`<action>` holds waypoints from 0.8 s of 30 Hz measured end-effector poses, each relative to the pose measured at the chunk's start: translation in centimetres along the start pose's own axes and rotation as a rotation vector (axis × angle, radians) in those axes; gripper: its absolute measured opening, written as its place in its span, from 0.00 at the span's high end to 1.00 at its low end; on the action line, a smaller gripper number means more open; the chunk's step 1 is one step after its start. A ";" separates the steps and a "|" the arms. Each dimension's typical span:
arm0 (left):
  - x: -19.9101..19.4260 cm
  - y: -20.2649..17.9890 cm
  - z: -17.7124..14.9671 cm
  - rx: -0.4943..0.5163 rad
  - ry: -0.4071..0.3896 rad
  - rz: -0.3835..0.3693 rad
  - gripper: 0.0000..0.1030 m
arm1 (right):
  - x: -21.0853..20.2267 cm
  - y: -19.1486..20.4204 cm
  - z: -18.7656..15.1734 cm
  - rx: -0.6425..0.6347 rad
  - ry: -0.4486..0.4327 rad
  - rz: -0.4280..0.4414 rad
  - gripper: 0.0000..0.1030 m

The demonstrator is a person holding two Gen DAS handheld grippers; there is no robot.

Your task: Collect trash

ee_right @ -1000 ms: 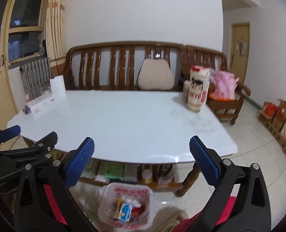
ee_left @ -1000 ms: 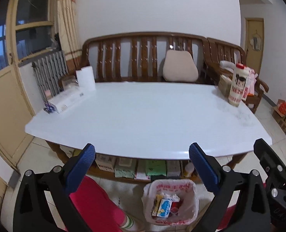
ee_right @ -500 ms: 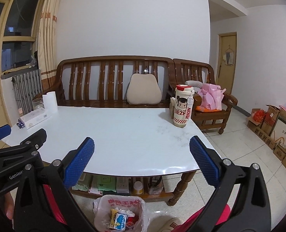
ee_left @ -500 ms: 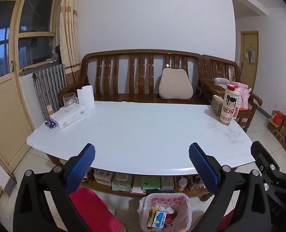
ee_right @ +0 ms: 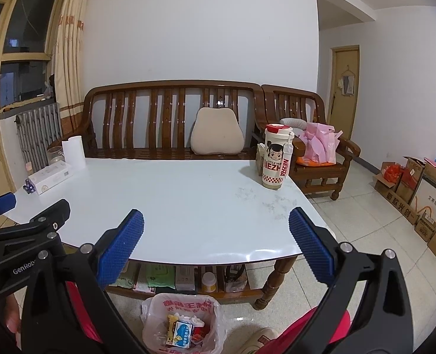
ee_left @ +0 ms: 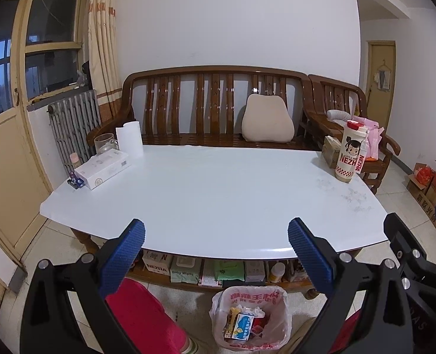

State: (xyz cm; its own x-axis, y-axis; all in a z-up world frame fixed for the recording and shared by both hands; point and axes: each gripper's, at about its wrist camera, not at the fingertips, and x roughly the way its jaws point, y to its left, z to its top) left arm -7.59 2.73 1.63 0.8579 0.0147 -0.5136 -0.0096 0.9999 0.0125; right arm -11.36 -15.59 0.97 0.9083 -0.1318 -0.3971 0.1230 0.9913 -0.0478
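The left gripper (ee_left: pixel 215 250) hung spread wide with nothing between its blue pads (ee_left: pixel 123 253), held above the near edge of the white table (ee_left: pixel 212 194). The right gripper (ee_right: pixel 216 246) was likewise gaping and empty, poised over the table's near right corner, and its neighbour's black frame showed at the left of its view. Below both, on the tiled floor (ee_right: pixel 350 221) just in front of the table's near edge, stood the trash bin (ee_left: pixel 251 321), lined with a white plastic bag printed in red; a blue and white carton (ee_left: pixel 241 326) and crumpled wrappers lay inside it. Red trouser legs (ee_left: pixel 147 315) of the person showed on either side of the bin.

On the table's far right corner stood a tall cartoon-printed tumbler (ee_left: pixel 350 153), upright, with a small tan box (ee_left: pixel 330 150) touching it behind. At the far left corner a white tissue box (ee_left: pixel 104 169) lay flat, beside a paper towel roll (ee_left: pixel 129 140) and a glass jar (ee_left: pixel 105 143). Packets and bottles filled the shelf (ee_left: pixel 218 271) under the tabletop. Behind the table stood a wooden bench (ee_left: pixel 215 106) carrying a beige cushion (ee_left: pixel 266 122).
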 end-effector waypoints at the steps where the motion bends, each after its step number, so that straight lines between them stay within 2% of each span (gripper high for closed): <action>1: 0.1 0.0 0.0 0.004 0.001 0.002 0.08 | 0.0 0.0 0.0 0.001 0.000 -0.001 0.06; 10: 0.5 -0.1 -0.1 0.015 0.028 -0.012 0.08 | 0.1 -0.2 0.2 0.008 -0.001 -0.002 0.06; 24: 0.6 -0.2 0.0 0.033 0.016 0.008 0.08 | 0.2 -0.3 -0.1 0.019 0.005 0.005 0.06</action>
State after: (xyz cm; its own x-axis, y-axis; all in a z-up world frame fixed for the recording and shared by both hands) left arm -7.05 2.49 1.30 0.8493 0.0228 -0.5273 0.0008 0.9990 0.0444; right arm -11.30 -15.88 0.80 0.9070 -0.1270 -0.4015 0.1263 0.9916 -0.0283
